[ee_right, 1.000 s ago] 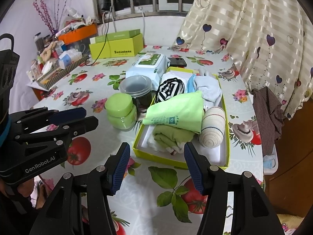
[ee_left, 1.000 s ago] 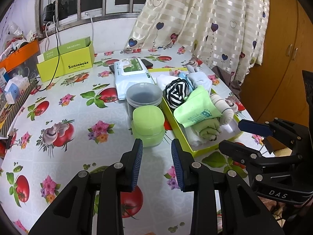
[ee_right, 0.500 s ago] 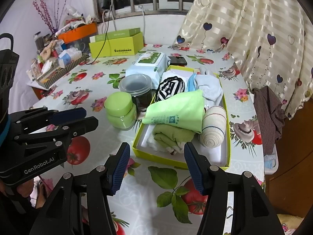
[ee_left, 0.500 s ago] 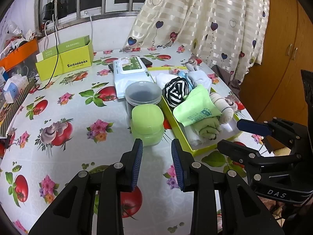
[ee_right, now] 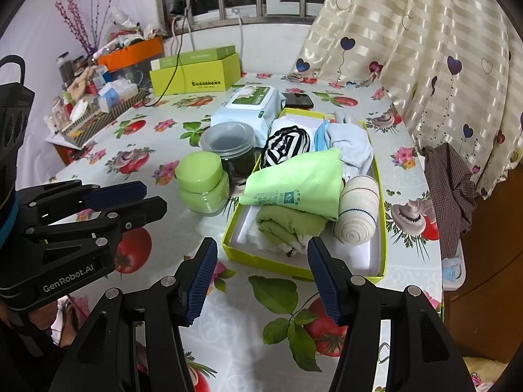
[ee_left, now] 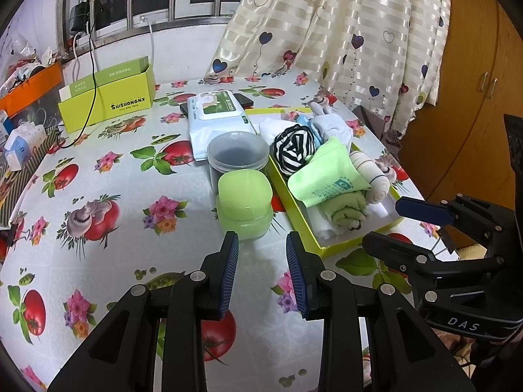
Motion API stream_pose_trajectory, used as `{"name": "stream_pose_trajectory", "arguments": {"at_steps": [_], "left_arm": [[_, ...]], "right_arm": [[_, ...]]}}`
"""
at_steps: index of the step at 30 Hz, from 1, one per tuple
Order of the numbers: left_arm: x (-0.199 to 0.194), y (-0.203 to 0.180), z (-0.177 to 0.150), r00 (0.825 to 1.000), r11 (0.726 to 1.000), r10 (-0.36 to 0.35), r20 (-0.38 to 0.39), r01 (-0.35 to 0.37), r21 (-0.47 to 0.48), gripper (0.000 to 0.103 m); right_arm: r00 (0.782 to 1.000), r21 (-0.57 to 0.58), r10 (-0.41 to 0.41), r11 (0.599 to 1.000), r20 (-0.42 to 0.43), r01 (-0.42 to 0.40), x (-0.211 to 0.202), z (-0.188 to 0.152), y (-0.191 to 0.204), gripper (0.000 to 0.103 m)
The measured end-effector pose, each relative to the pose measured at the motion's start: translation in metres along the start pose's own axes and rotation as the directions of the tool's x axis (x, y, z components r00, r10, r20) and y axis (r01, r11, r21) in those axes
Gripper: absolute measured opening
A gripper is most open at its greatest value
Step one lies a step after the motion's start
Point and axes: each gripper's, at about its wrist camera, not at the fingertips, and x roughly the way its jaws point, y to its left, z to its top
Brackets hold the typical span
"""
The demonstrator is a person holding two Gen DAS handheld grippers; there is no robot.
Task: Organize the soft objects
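A yellow-green box tray (ee_right: 381, 228) (ee_left: 330, 249) on the flowered table holds soft things: a light green cloth (ee_right: 297, 183) (ee_left: 327, 176), an olive rolled cloth (ee_right: 287, 225), a cream rolled sock (ee_right: 358, 212), a black-and-white striped roll (ee_right: 286, 143) (ee_left: 294, 148) and a pale blue cloth (ee_right: 349, 143). My left gripper (ee_left: 261, 254) is open and empty, hovering near the table's front before a green jar. My right gripper (ee_right: 261, 258) is open and empty, just in front of the tray's near edge.
A green lidded jar (ee_left: 245, 202) and a clear tub with a grey lid (ee_left: 238, 153) stand left of the tray. A wet-wipes pack (ee_left: 219, 114), a phone (ee_right: 297, 99) and a yellow-green carton (ee_left: 108, 98) lie behind. Clutter lines the left edge; a curtain hangs on the right.
Both views have drifted back very slightly from the table. Both grippers stay open and empty; nothing on the table moved.
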Motion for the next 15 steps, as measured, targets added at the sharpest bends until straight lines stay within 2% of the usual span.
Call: {"name": "stream_pose_trajectory", "arguments": {"at_steps": [15], "left_arm": [[-0.0011,0.0,-0.0004,1.0,1.0,-0.002,-0.001,0.002,0.0,0.032]], "right_arm": [[1.0,-0.001,-0.001,1.0,-0.001,0.001,0.0001,-0.0005,0.0011,0.058]]}}
